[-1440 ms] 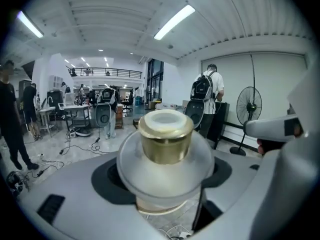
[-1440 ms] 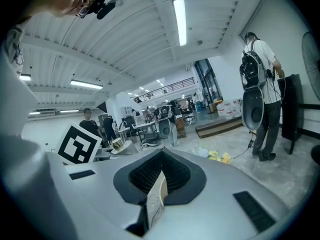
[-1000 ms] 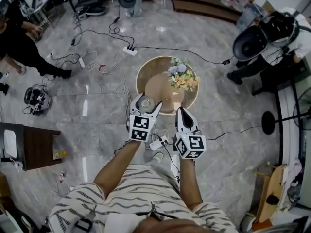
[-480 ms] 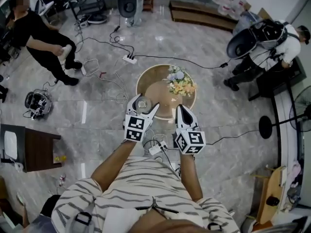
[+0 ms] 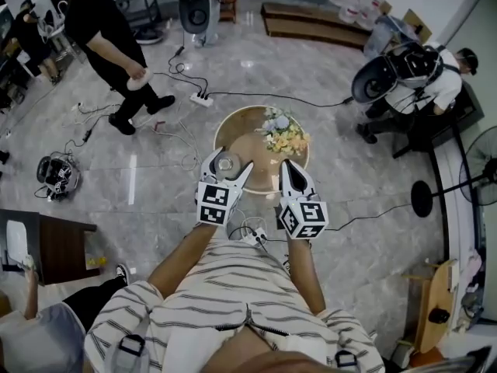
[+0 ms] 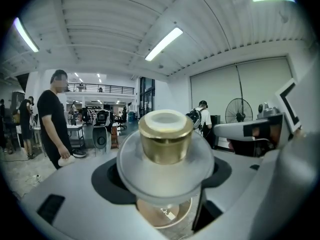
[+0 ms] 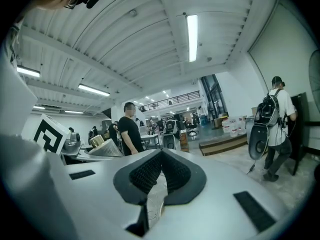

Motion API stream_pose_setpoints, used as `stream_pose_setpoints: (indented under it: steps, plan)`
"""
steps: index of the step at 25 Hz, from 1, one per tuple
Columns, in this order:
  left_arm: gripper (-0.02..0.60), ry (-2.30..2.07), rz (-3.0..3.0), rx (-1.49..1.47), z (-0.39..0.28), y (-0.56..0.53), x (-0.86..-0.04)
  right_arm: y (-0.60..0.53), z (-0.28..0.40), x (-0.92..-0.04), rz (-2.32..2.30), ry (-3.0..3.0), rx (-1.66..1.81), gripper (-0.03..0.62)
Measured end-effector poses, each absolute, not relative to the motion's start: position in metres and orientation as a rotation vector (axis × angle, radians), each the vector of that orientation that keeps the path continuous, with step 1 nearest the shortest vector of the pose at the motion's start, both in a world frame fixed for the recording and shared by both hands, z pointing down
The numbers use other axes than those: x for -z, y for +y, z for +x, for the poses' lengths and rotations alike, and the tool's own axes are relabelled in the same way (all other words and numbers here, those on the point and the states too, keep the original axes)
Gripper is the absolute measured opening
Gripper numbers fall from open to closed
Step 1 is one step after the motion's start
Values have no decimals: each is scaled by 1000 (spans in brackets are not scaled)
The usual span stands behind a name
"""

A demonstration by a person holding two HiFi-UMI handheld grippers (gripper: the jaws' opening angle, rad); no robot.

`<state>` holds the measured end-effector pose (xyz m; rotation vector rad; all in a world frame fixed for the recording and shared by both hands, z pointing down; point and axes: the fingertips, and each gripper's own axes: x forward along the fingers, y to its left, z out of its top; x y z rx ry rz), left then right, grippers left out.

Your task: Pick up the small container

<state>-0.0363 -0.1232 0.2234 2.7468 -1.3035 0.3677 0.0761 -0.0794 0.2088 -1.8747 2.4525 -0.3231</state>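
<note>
Small container, clear-bodied with a gold cap, sits between the jaws of your left gripper. The jaws stand wide and bear on its sides, with the cap upward. In the head view the container is over the near-left part of the round wooden table. Whether its base is clear of the tabletop cannot be told. A bunch of pale flowers lies on the far-right part of the same table, well apart from the container. Your right gripper is just beside the left one at the table's near edge, its jaws closed together on nothing. On the marble floor below your hands is a white power strip. A person in black stands at far left.
</note>
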Motion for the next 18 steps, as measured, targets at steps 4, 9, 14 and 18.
stream_pose_setpoints:
  steps: [4,9,14,18]
  plan:
    - [334,-1300,2753,-358,-38,-127,-220,-87,73,-205,-1867,2454,311,-3]
    - [334,-1293,2773,-330,-36,-131,-218,-92,71,-208,-1859,2462,304,-3]
    - [334,-1298,2795,-311,-35,-140,-208,-99,71,-202,-1867,2460,287,-3]
    - [334,-1299,2801,-305,-38,-153,-203,-114,69,-200,-1871,2460,283,-3]
